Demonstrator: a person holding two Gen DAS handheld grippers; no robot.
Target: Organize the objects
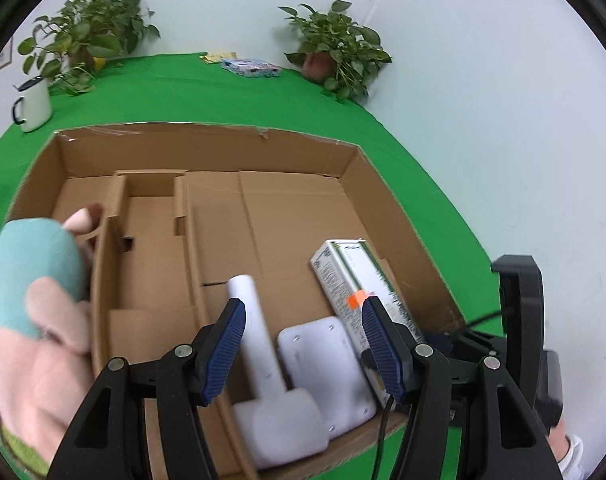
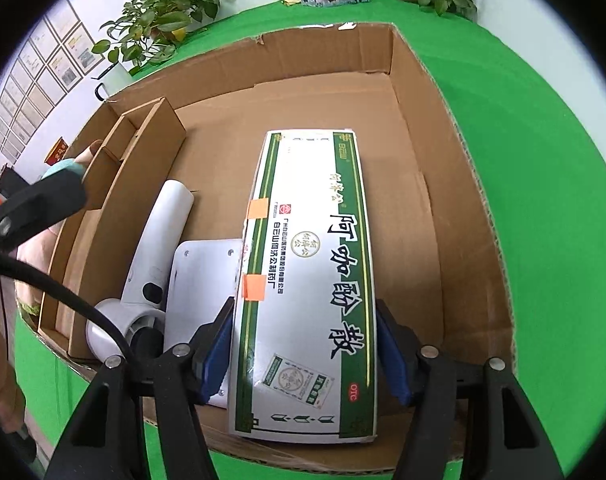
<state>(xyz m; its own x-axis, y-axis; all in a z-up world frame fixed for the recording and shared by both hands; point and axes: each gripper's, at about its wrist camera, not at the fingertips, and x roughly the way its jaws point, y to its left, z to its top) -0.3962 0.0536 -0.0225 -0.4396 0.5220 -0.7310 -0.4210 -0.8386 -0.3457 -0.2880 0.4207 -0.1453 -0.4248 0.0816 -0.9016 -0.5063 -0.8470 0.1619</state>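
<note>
**Medicine box being set into cardboard tray, right gripper clamped on it**

Left wrist view: the left gripper (image 1: 303, 344) was seen with jaws spread wide and nothing between them, held above the near edge of the cardboard tray (image 1: 207, 140). Below it, a white handheld device (image 1: 259, 344) and a flat white plate (image 1: 327, 368) were lying side by side on the tray floor, with the medicine box (image 1: 355, 284) just beside the plate on its right. A plush toy (image 1: 35, 300) was seen at the left, against the cardboard divider (image 1: 103, 280), blurred. A white mug (image 1: 33, 106) and two potted plants were standing well apart on the green cloth.

Right wrist view: the right gripper (image 2: 305, 344) was clenched on the medicine box (image 2: 307, 280), pads pressed on its two long sides near the close end. The box was over the tray's large compartment, its left edge overlapping the flat white plate (image 2: 203, 276); whether it rested on the floor could not be told. The white handheld device (image 2: 159, 240) was lying left of the plate.

Judged: the box should be shifted slightly right, clear of the plate, lowered flat, and released only once fully seated. The left gripper should be kept out of the way.
</note>
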